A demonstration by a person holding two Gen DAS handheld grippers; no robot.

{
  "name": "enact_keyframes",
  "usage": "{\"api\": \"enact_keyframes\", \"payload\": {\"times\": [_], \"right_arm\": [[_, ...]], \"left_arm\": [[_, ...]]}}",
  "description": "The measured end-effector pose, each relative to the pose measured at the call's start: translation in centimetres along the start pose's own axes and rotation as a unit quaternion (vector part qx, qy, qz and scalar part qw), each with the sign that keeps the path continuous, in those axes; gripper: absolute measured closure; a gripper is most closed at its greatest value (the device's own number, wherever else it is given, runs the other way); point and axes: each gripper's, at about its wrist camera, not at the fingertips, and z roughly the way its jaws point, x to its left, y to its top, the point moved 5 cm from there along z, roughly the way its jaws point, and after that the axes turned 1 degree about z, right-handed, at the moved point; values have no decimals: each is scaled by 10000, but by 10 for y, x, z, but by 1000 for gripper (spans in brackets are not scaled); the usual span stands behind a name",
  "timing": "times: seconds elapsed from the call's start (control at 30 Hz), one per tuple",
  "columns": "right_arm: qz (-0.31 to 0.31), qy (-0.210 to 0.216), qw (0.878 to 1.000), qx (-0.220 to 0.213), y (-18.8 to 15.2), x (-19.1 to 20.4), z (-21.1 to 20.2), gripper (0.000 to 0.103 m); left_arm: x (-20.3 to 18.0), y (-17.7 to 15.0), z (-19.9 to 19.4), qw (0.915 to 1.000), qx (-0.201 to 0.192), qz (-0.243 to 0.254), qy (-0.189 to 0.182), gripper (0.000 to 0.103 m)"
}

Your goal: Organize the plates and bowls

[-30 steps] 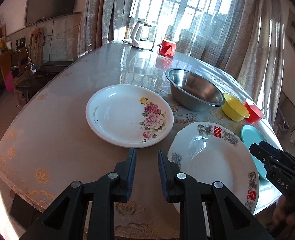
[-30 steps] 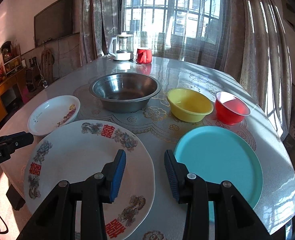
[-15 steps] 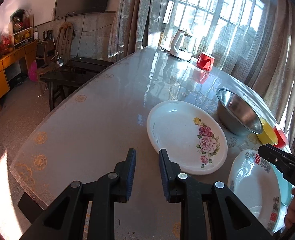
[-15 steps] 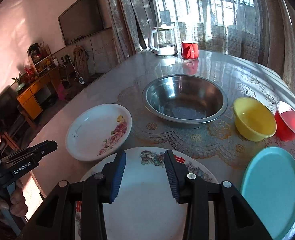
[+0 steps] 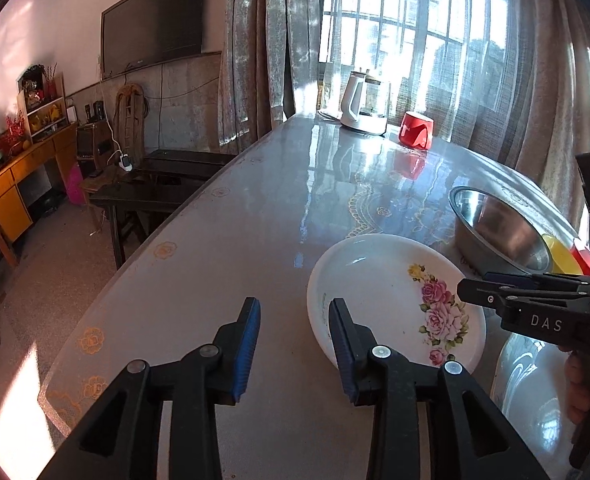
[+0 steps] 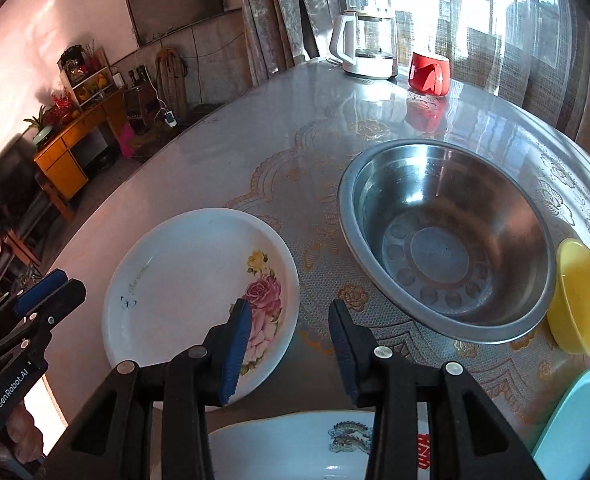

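Observation:
A white plate with pink roses lies on the table's left side. My left gripper hovers at its left rim. Its jaws are opening, the pads touch nothing, and the right finger covers the rim's edge. My right gripper stands open over the plate's right rim with nothing gripped. It also shows at the right of the left wrist view. A steel bowl, a yellow bowl, a teal plate and a large white plate with red characters lie nearby.
A glass kettle and a red mug stand at the table's far end by the curtained window. A red bowl peeks out behind the yellow one. Dark benches stand left of the table.
Both grippers have swung left across the table, the right one leaving the large plate for the rose plate. The left gripper's jaws, nearly shut before, now stand wider apart.

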Motion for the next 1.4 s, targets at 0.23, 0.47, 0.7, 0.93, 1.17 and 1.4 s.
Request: {"api": "enact_keyframes", "payload": {"times": [0.23,0.47,0.7,0.93,1.17,1.4], "right_arm": [[-89,74,9998,130,1,5,13,66],[-128,109,9996,207,2,8,21,70],[-114,110,9995,264,0,9,26,72],[-75,177,9994,298,-1,8,32,73],[24,272,9993,269,-2,5,31,78],[206,498,9985,86,0,5,20,79]], "left_arm": [[-4,4,14,10000,52,57,-61,67],[-3,5,21,9999,71,43,-67,67],[1,1,36,9998,191,-6,-66,67],[-8,-6,54,9980,512,-56,-360,67],[-20,-5,57,9972,494,-80,-554,73],[-17,-2,44,9973,388,-174,-598,73]]}}
